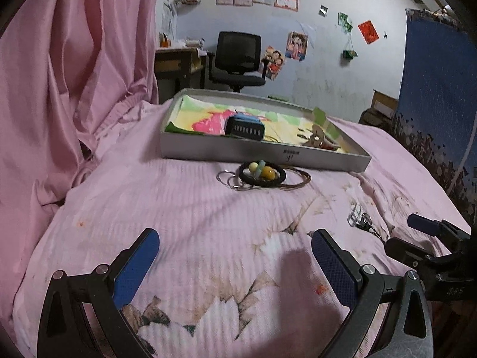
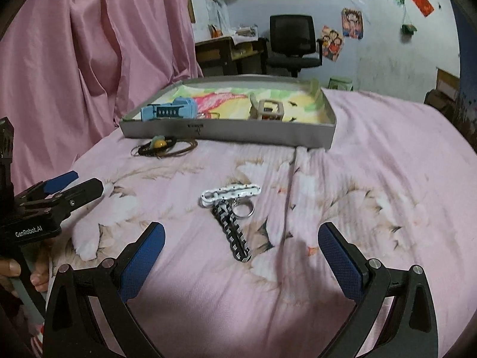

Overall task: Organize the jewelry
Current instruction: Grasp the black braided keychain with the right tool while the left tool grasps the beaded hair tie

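a pink quilted bedspread with a faded flower print (image 2: 372,155) covers the bed, and on it, toward the far side, sits a shallow grey cardboard box lid used as a tray (image 2: 226,132), its long axis running left to right across the bed. inside the tray lie a light blue plastic hair clip (image 2: 170,111) at the left end and a beige square-framed clip (image 2: 269,109) nearer the right end, both on a bright printed lining. just in front of the tray's near wall, on the bedspread, rests a small pile of jewelry: a black braided bracelet with yellow and pale green beads (image 1: 262,173), thin silver rings (image 1: 229,179) touching its left side and a thin brown wire hoop (image 1: 296,177) to its right. nearer, in the right wrist view, a white studded hair clip (image 2: 231,194) lies with its long axis left to right, and a black-and-white patterned strap (image 2: 234,235) runs from it toward the near edge, slanting slightly right, with a silver key ring (image 2: 243,208) beside the clip. the right gripper (image 2: 241,256) hovers low over the bedspread with its blue-padded jaws spread wide, the strap's near end between them but untouched. the left gripper (image 1: 235,265) likewise has its jaws spread wide and holds nothing, pointing toward the bracelet pile, well short of it. a pink curtain (image 1: 74,74) hangs on the left.
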The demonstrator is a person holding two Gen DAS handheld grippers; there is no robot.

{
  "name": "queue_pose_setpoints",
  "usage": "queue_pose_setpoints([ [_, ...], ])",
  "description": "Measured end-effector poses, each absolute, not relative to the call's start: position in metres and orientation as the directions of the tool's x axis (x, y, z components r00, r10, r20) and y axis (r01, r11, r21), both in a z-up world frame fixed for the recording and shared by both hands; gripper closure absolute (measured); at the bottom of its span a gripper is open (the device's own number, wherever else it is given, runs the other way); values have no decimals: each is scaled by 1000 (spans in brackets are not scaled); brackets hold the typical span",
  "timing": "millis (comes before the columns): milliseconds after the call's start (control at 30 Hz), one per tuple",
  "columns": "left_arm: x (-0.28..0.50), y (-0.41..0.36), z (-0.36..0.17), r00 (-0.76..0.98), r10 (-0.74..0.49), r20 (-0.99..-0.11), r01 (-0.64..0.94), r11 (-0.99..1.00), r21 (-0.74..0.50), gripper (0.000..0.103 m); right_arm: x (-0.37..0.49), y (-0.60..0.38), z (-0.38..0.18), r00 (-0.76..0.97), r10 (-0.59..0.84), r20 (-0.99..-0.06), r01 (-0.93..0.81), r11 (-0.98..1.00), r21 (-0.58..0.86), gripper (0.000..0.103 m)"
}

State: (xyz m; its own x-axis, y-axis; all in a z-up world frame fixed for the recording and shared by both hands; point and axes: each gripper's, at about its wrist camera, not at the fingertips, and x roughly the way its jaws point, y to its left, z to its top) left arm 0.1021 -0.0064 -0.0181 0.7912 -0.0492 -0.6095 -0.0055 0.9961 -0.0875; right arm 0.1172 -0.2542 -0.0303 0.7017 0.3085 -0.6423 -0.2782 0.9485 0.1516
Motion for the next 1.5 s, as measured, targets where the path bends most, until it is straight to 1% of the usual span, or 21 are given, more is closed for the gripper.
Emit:
queue_pose_setpoints([
  [33, 104, -6, -18, 789, -52, -613, -3, 996, -88, 0, 118, -254, -32, 695, 314, -647, -281, 947, 157, 14],
  [67, 106, -6, -19, 785, -56, -616, 1, 996, -90, 0, 120, -253, -33, 689, 319, -651, -284, 945, 162, 29],
  [100, 108, -6, -19, 783, -59, -619, 4, 996, -91, 0, 120, -252, -36, 680, 325, -658, -289, 943, 166, 39],
  [233, 117, -3, -17, 777, -72, -625, 8, 995, -104, 0, 126, -247, -42, 652, 339, -678, -306, 936, 174, 49],
  [300, 123, 0, -16, 772, -83, -630, 10, 993, -118, 0, 128, -244, -44, 639, 354, -682, -315, 930, 187, 63],
  [400, 132, 3, -13, 774, -99, -625, 17, 991, -136, 1, 132, -241, -47, 624, 372, -687, -322, 924, 208, 75],
  [433, 136, 4, -12, 776, -103, -622, 21, 990, -138, 3, 134, -240, -48, 619, 379, -688, -324, 921, 216, 78],
  [467, 138, 5, -11, 778, -106, -619, 24, 990, -138, 4, 135, -239, -49, 616, 384, -688, -325, 919, 222, 83],
  [500, 142, 5, -11, 779, -112, -618, 33, 990, -137, 9, 138, -238, -50, 610, 392, -688, -327, 916, 232, 87],
  [533, 145, 4, -11, 776, -119, -620, 41, 990, -138, 15, 140, -237, -50, 608, 399, -687, -328, 914, 241, 88],
  [567, 147, 3, -12, 773, -124, -623, 48, 989, -138, 17, 142, -236, -51, 607, 405, -683, -329, 911, 248, 91],
  [633, 154, 0, -14, 758, -145, -636, 70, 987, -142, 27, 146, -234, -51, 606, 420, -676, -334, 905, 263, 93],
  [767, 163, 0, -16, 741, -185, -645, 98, 981, -169, 39, 155, -228, -50, 609, 436, -663, -341, 898, 278, 93],
  [833, 167, 2, -16, 735, -213, -643, 108, 974, -199, 47, 158, -226, -50, 609, 440, -660, -344, 896, 280, 93],
  [1067, 182, 9, -20, 711, -268, -650, 94, 952, -291, 64, 167, -218, -50, 606, 444, -660, -354, 894, 276, 93],
  [1233, 196, 13, -26, 682, -279, -676, 61, 943, -328, 81, 169, -216, -51, 603, 444, -662, -354, 893, 277, 93],
  [1333, 201, 12, -30, 664, -285, -691, 57, 941, -333, 88, 170, -214, -51, 603, 442, -665, -353, 895, 274, 93],
  [1400, 203, 11, -31, 657, -288, -697, 60, 941, -332, 90, 171, -214, -51, 601, 440, -667, -352, 895, 274, 93],
  [1467, 202, 10, -32, 658, -286, -697, 57, 941, -333, 96, 170, -214, -52, 601, 440, -667, -352, 895, 274, 93],
  [1500, 201, 11, -32, 659, -287, -695, 53, 940, -337, 96, 170, -214, -53, 601, 440, -667, -352, 895, 274, 93],
])
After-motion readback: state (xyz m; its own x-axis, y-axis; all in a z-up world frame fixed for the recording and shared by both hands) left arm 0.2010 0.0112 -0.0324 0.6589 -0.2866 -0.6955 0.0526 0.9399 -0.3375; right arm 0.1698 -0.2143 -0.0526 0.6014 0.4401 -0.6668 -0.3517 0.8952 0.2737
